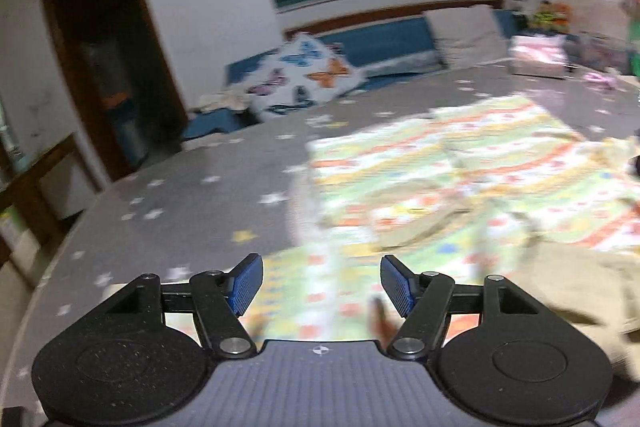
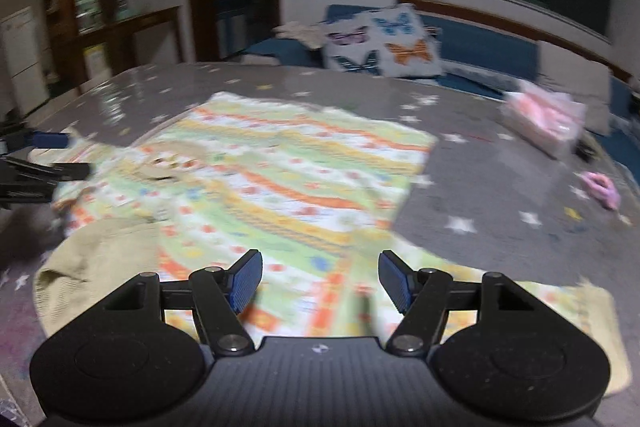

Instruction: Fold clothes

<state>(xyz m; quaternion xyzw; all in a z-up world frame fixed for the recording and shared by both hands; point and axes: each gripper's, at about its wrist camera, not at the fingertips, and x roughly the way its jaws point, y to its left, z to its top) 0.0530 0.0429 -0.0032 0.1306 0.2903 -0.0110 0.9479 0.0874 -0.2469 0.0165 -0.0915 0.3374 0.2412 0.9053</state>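
A patterned garment (image 2: 288, 179) with green, orange and yellow stripes lies spread on the grey star-print surface (image 2: 500, 195); its beige lining shows at the near-left hem (image 2: 100, 259). It also shows in the left wrist view (image 1: 460, 179). My right gripper (image 2: 320, 281) is open and empty, just above the garment's near edge. My left gripper (image 1: 322, 283) is open and empty above the garment's left part. The left gripper's fingers (image 2: 44, 155) show at the left edge of the right wrist view.
A butterfly-print pillow (image 2: 380, 43) and a blue sofa (image 2: 480, 47) stand behind the surface. A pink packet (image 2: 544, 119) and a small pink item (image 2: 602, 187) lie at the right. A dark doorway (image 1: 104, 59) is at the left. The frames are motion-blurred.
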